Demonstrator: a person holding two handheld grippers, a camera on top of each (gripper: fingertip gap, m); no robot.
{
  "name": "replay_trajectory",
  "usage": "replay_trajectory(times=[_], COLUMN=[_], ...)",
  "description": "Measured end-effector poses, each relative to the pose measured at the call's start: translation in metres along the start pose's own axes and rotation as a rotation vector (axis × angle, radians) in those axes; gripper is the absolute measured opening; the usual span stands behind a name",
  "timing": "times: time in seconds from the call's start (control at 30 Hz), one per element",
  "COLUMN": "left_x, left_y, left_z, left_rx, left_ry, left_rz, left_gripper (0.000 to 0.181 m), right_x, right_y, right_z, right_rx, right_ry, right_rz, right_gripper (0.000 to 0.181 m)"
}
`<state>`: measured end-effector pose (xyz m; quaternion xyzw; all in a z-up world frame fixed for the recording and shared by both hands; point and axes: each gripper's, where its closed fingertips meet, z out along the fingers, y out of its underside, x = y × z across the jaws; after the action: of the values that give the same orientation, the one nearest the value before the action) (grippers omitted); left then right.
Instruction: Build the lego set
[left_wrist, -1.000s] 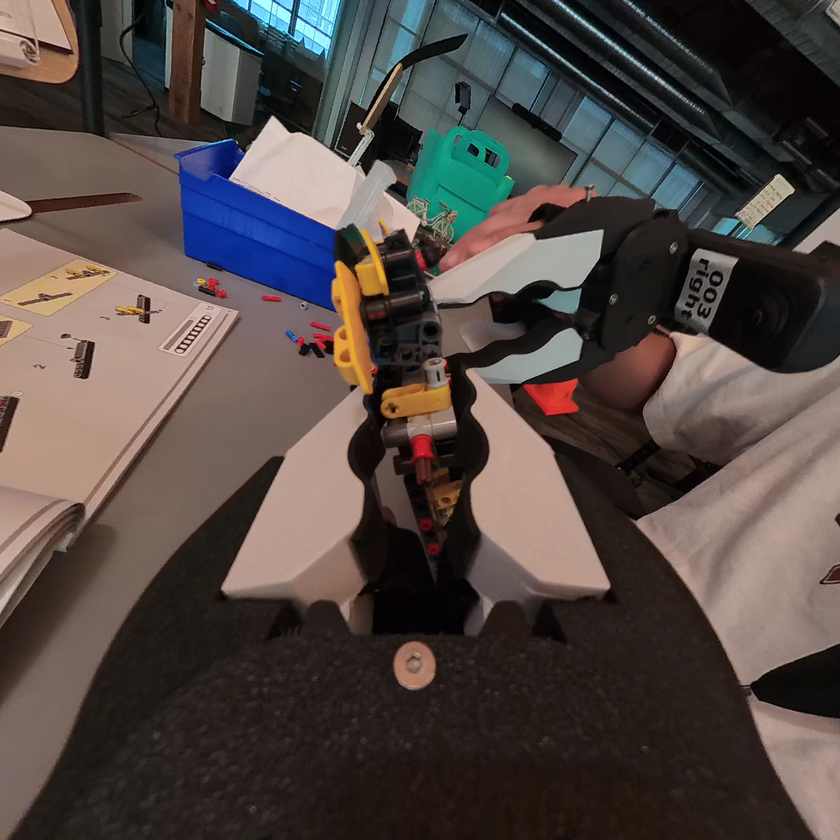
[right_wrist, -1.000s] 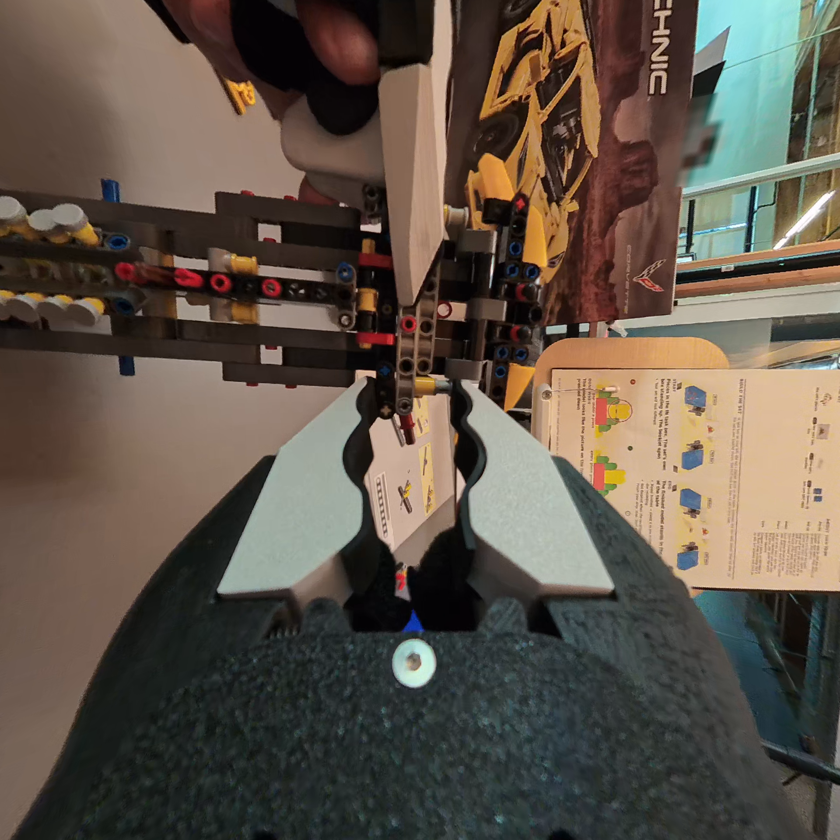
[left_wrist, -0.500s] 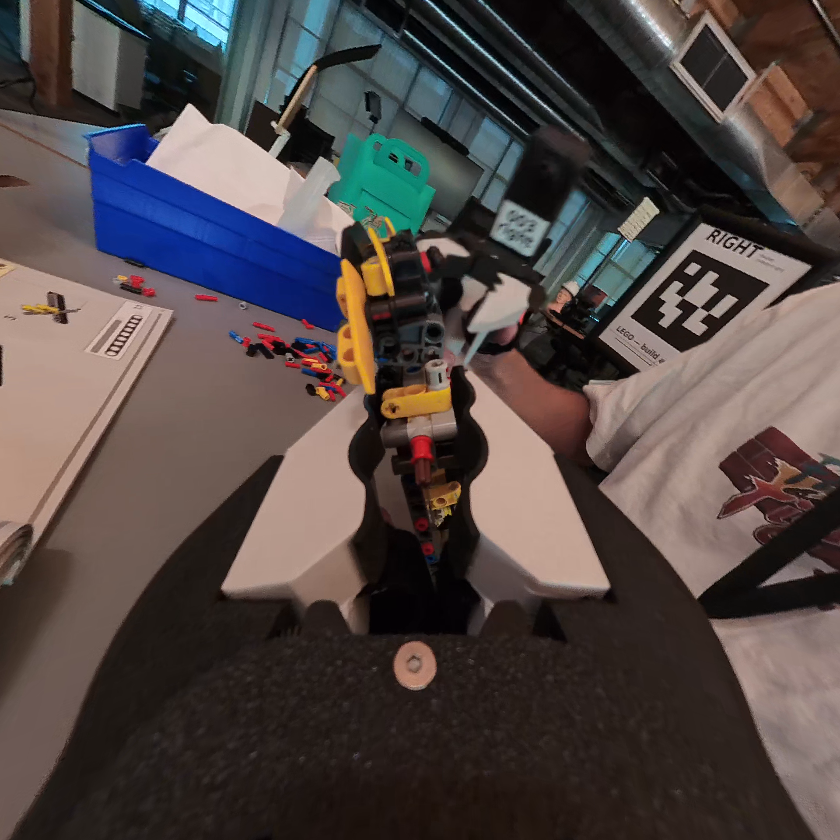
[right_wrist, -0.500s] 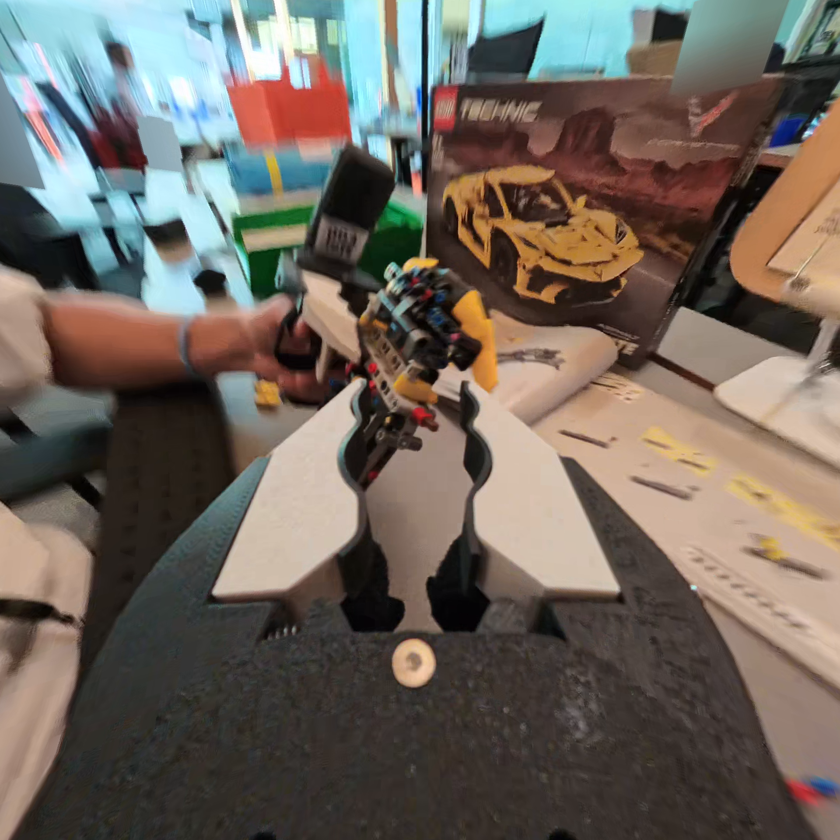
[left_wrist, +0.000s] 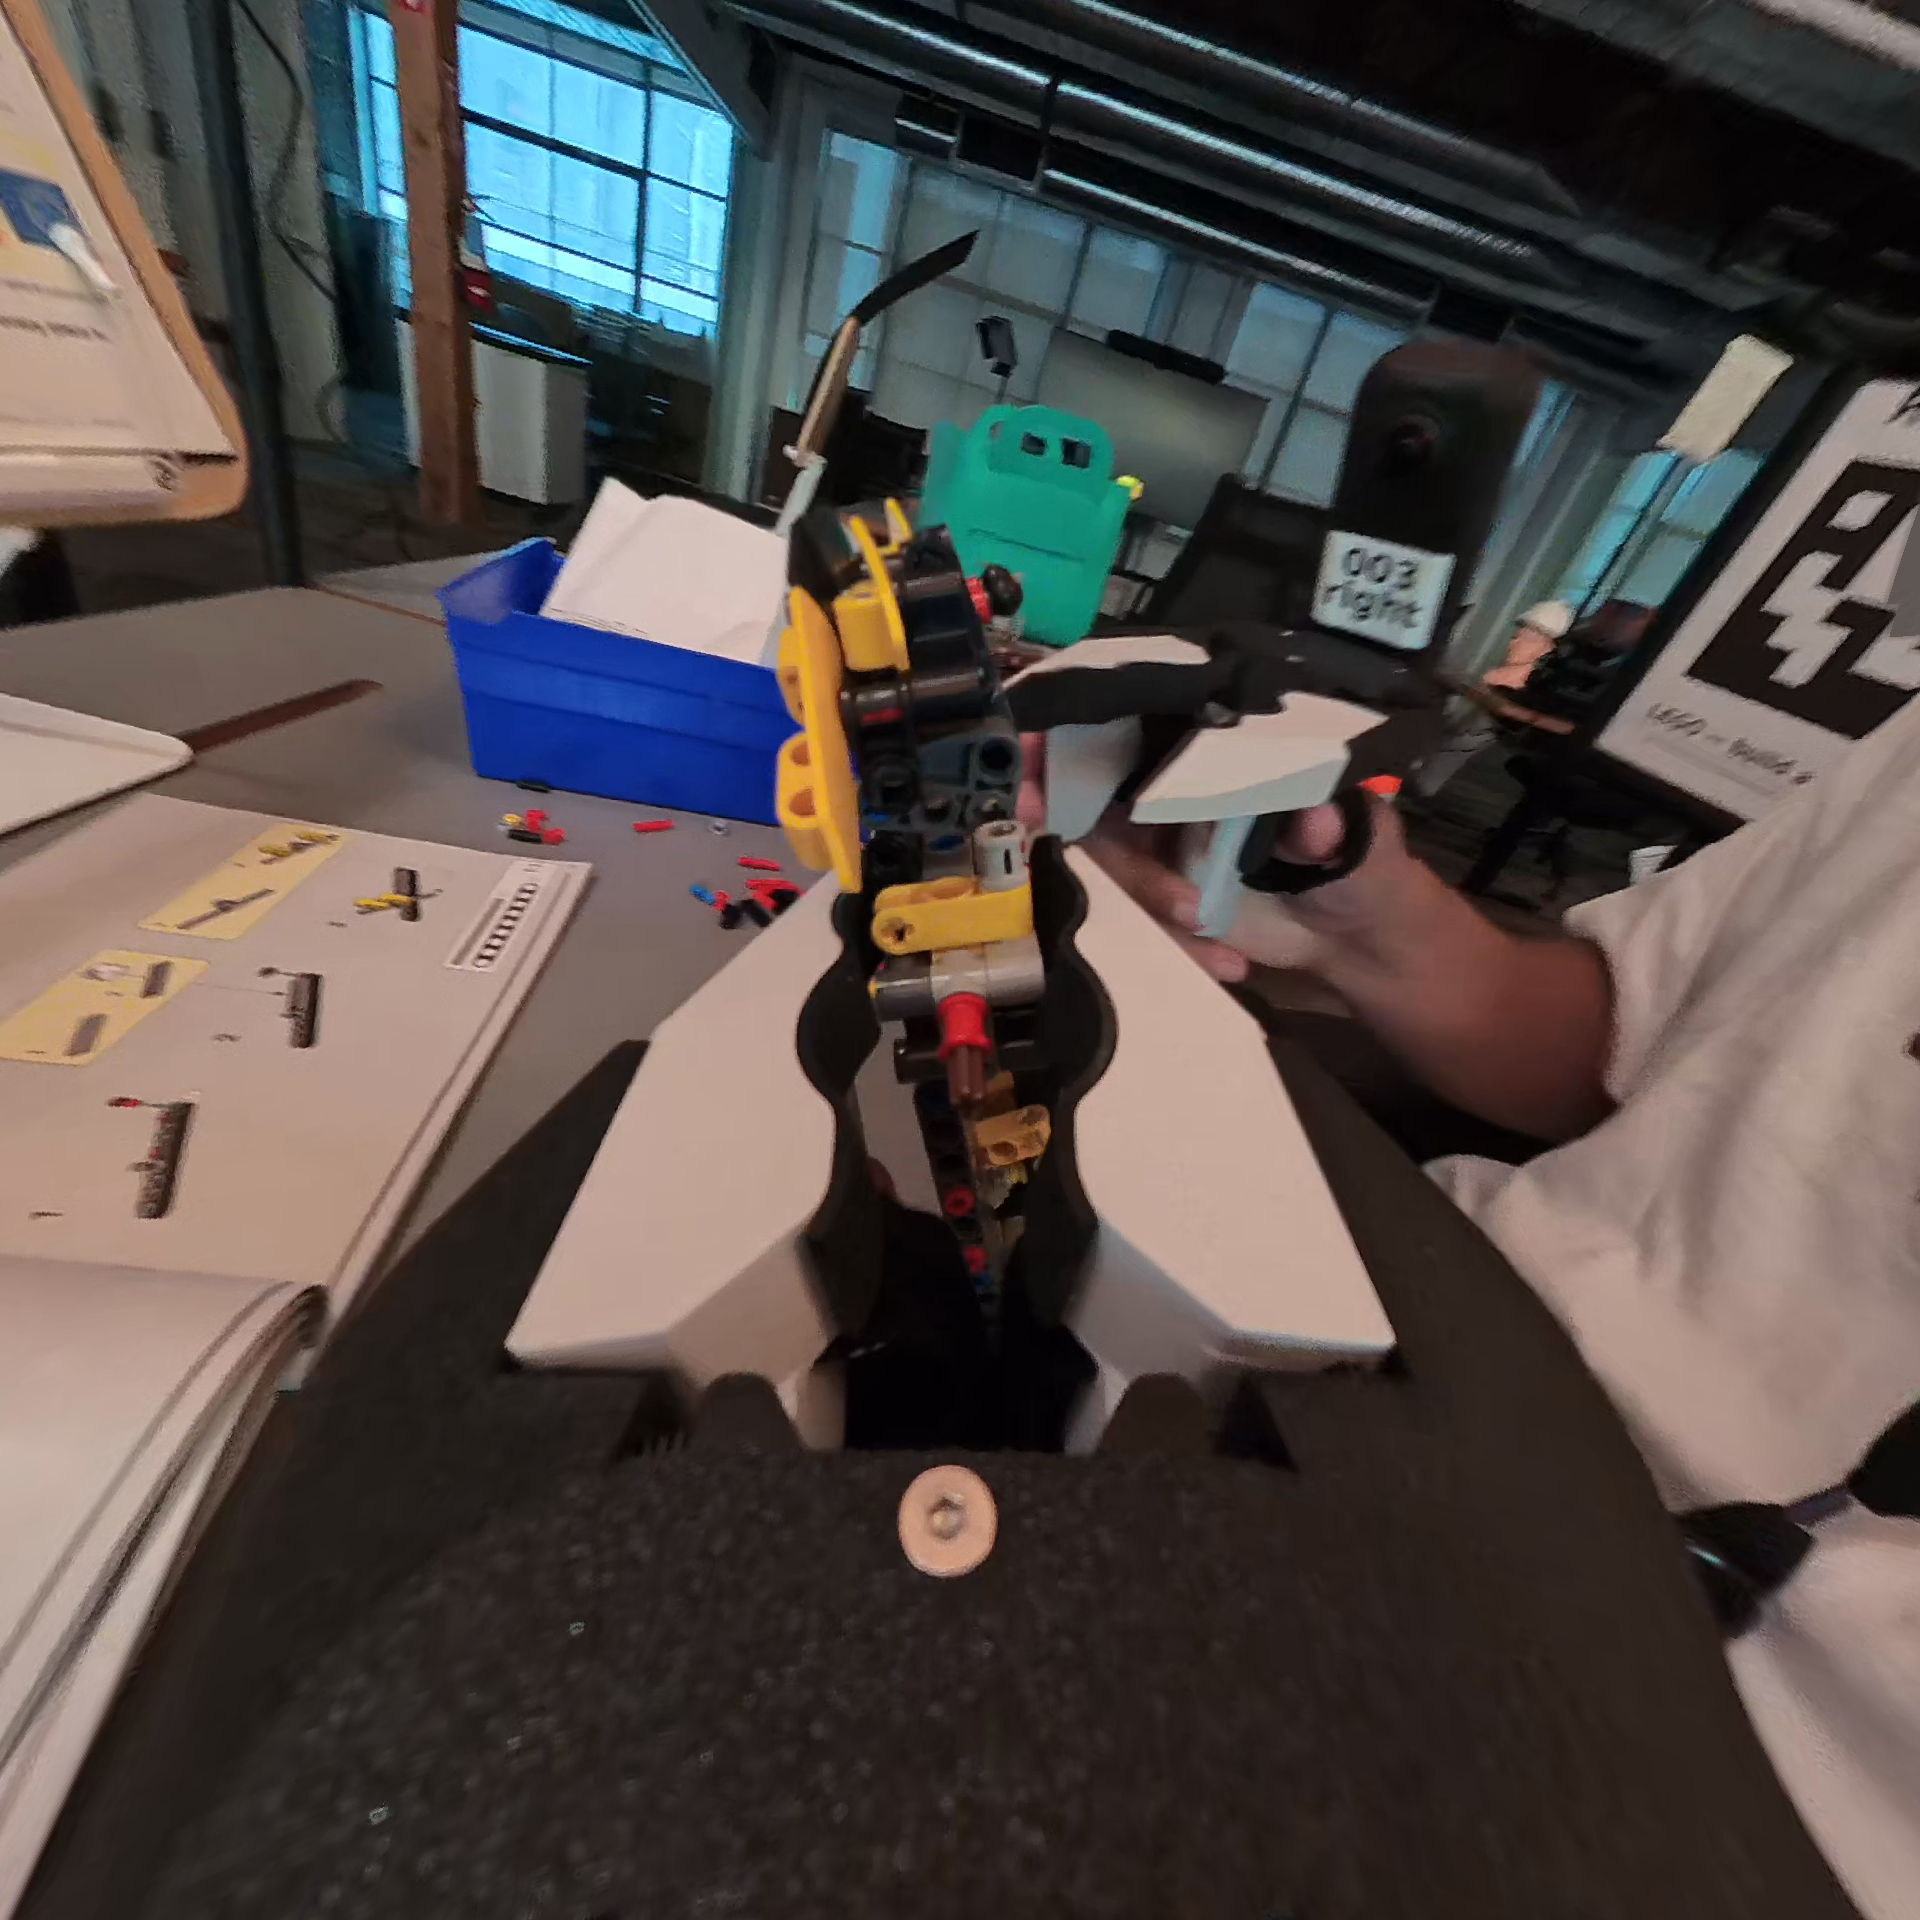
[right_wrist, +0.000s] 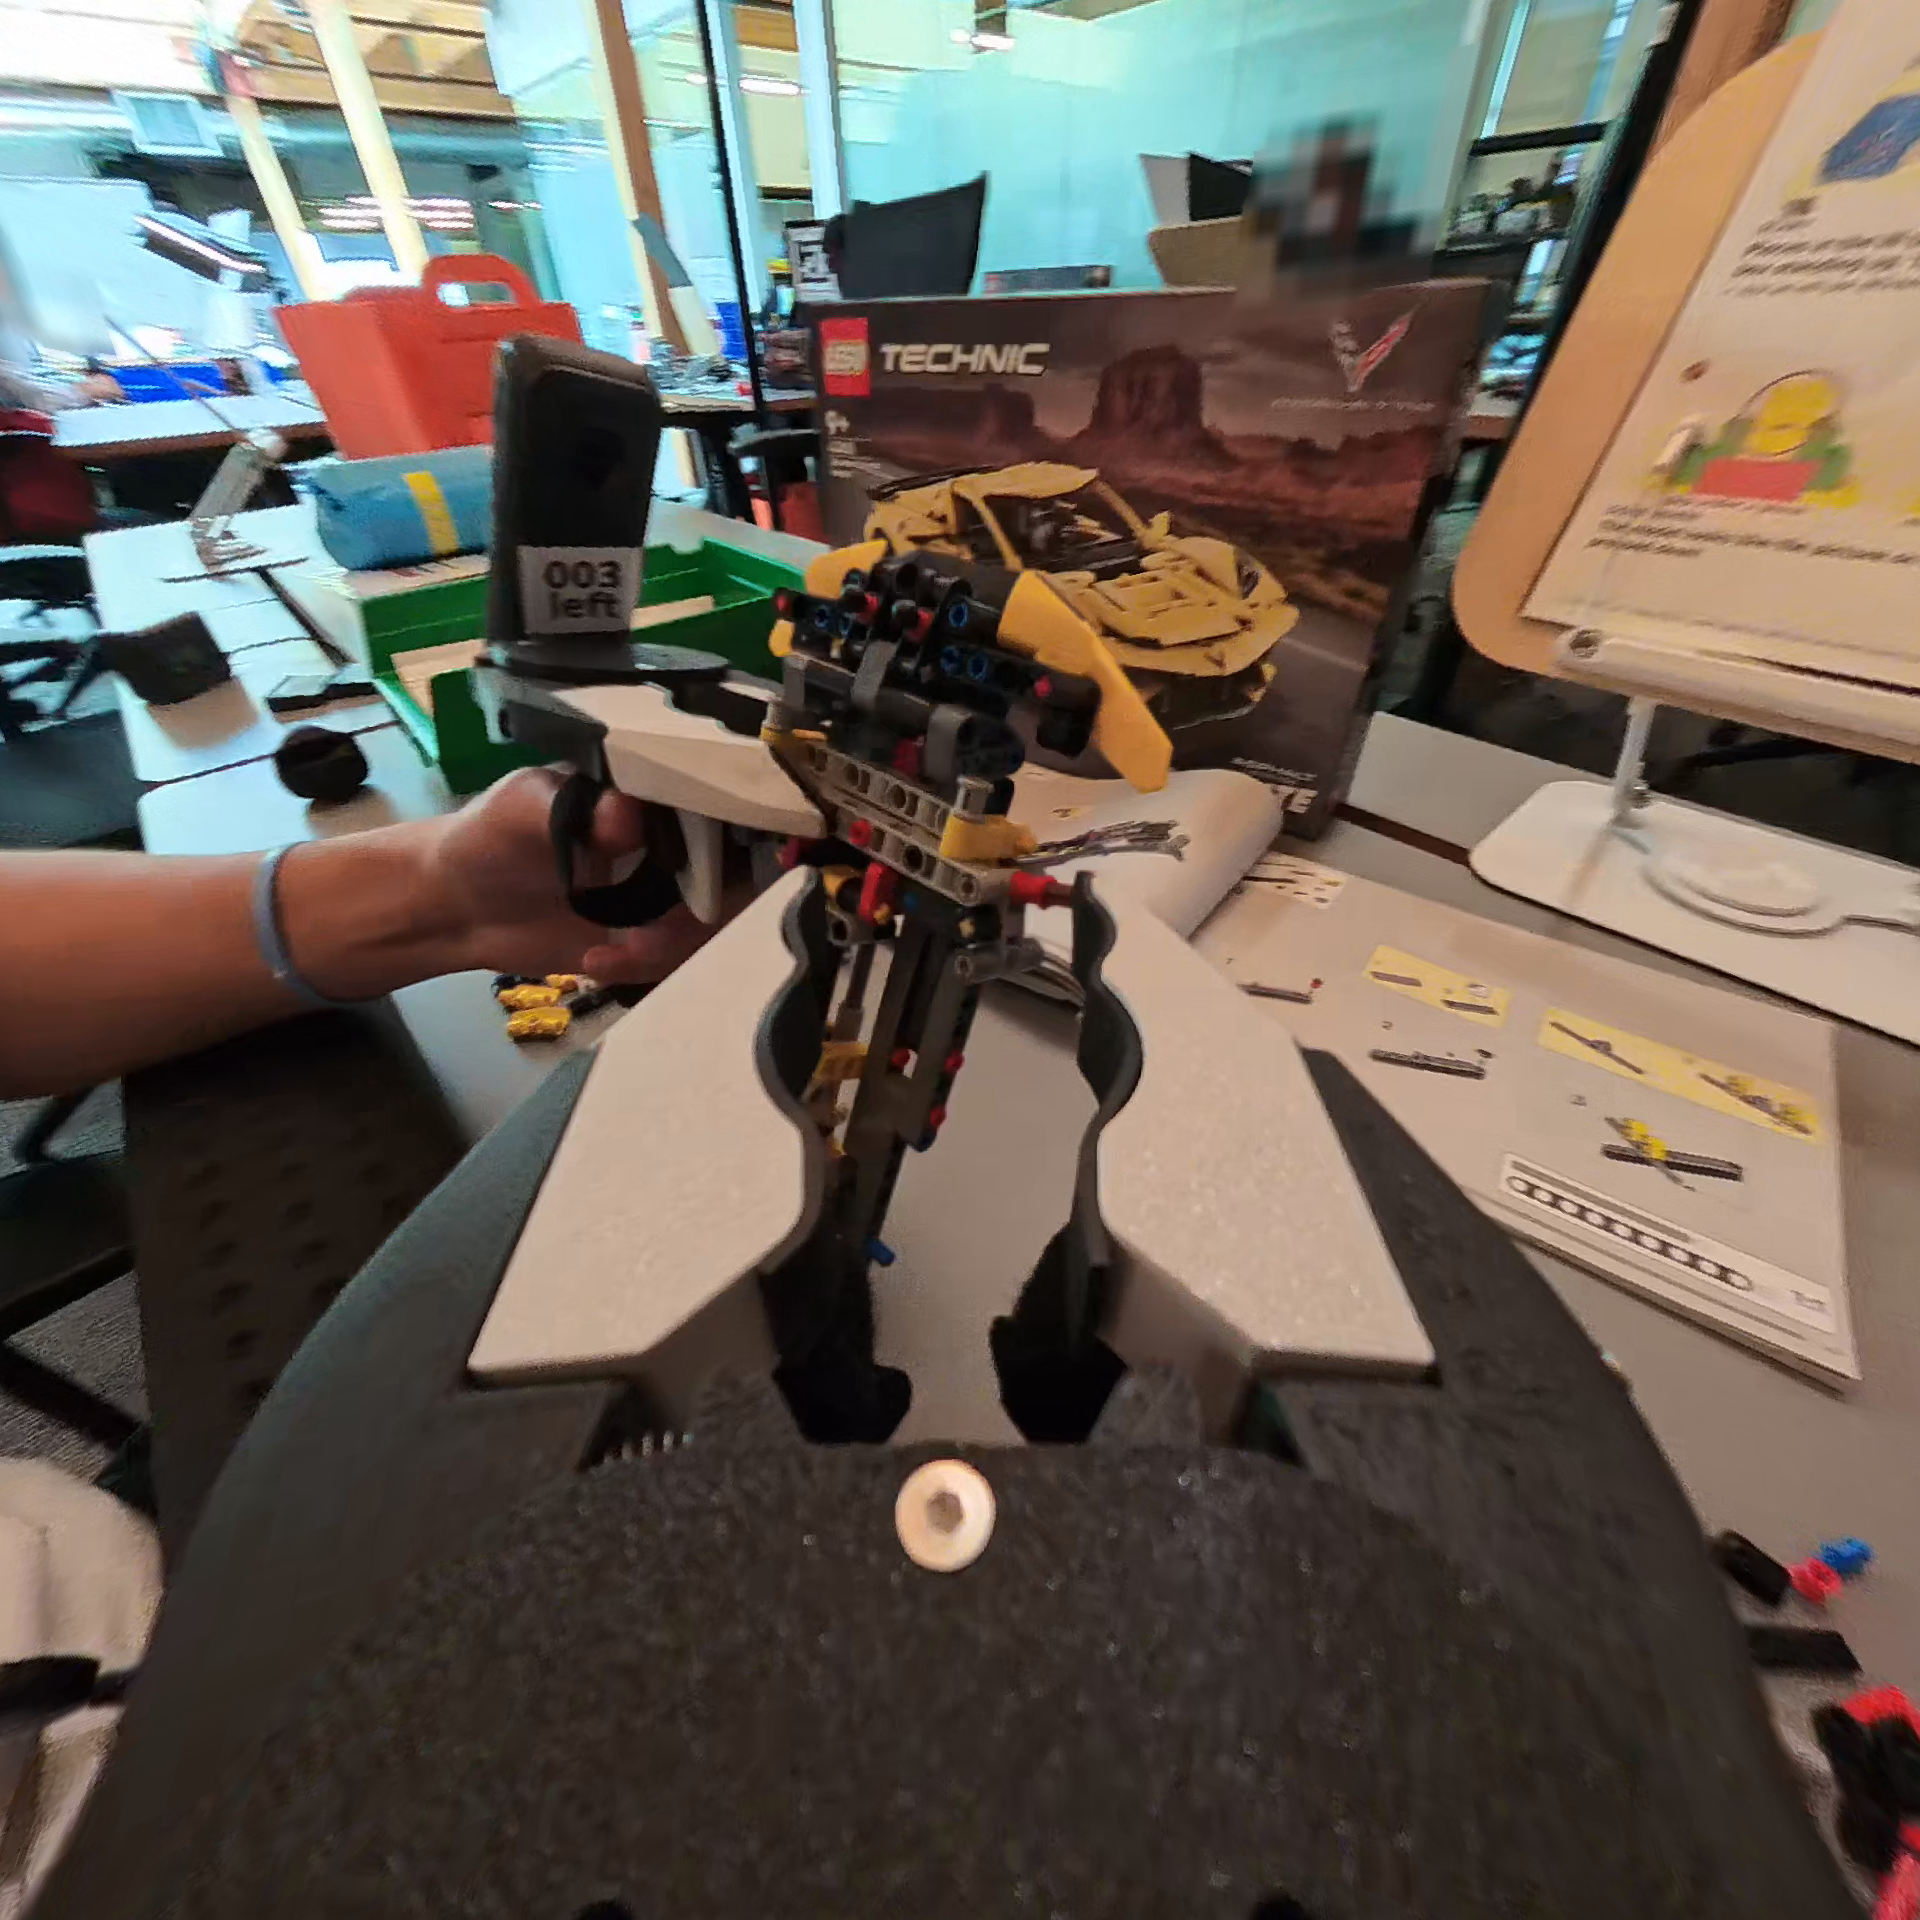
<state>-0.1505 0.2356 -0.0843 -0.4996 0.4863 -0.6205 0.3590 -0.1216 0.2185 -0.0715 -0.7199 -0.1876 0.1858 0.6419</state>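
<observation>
Left gripper (left_wrist: 951, 883): I saw its jaws drawn narrow and clamped on the lego assembly (left_wrist: 914, 790), the pads pressing the grey and yellow beams from both sides.
Right gripper (right_wrist: 940, 914): I noted it parted fairly wide; the model's frame stood between its fingers, nearer the left one. I could not tell whether either finger touched it.
Right gripper, from left wrist view (left_wrist: 1174, 727): at 2 o'clock of the model, fingers spread, tips just beside the bricks.
Lego assembly: held upright off the table (left_wrist: 343, 675), black and grey beams, yellow panels at 12 o'clock, red and blue pins.
Instruction booklet (left_wrist: 260, 997): open at 9 o'clock.
Blue bin (left_wrist: 613, 707): at 11 o'clock, loose pieces (left_wrist: 743, 899) in front.
Set box (right_wrist: 1143, 468): standing behind the model in right wrist view.
</observation>
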Motion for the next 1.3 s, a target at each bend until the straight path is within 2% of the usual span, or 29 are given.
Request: replay_trajectory(times=[0.1,0.13,0.27,0.53,0.9,1.3], left_x=[0.004,0.006,0.014,0.025,0.03,0.031], left_y=[-0.003,-0.004,-0.005,-0.004,-0.003,-0.002], left_z=[0.005,0.007,0.014,0.013,0.012,0.013], left_rx=[-0.007,-0.01,-0.026,-0.007,0.029,0.004], left_ry=[-0.079,-0.108,-0.202,-0.207,-0.154,-0.159], left_rz=[0.073,0.103,0.202,0.291,0.289,0.319], left_gripper=[0.027,0.026,0.026,0.026,0.027,0.027], right_x=[-0.007,-0.009,-0.018,-0.026,-0.029,-0.028], right_y=[-0.009,-0.01,-0.009,-0.008,-0.007,-0.007], right_z=[0.0,0.001,0.007,0.013,0.011,0.009], right_rx=[0.028,0.022,-0.093,-0.221,-0.217,-0.222], right_ry=[0.045,0.048,0.045,0.08,0.15,0.132], right_rz=[0.004,0.009,0.097,0.126,0.125,0.122], right_gripper=[0.055,0.064,0.084,0.081,0.077,0.073])
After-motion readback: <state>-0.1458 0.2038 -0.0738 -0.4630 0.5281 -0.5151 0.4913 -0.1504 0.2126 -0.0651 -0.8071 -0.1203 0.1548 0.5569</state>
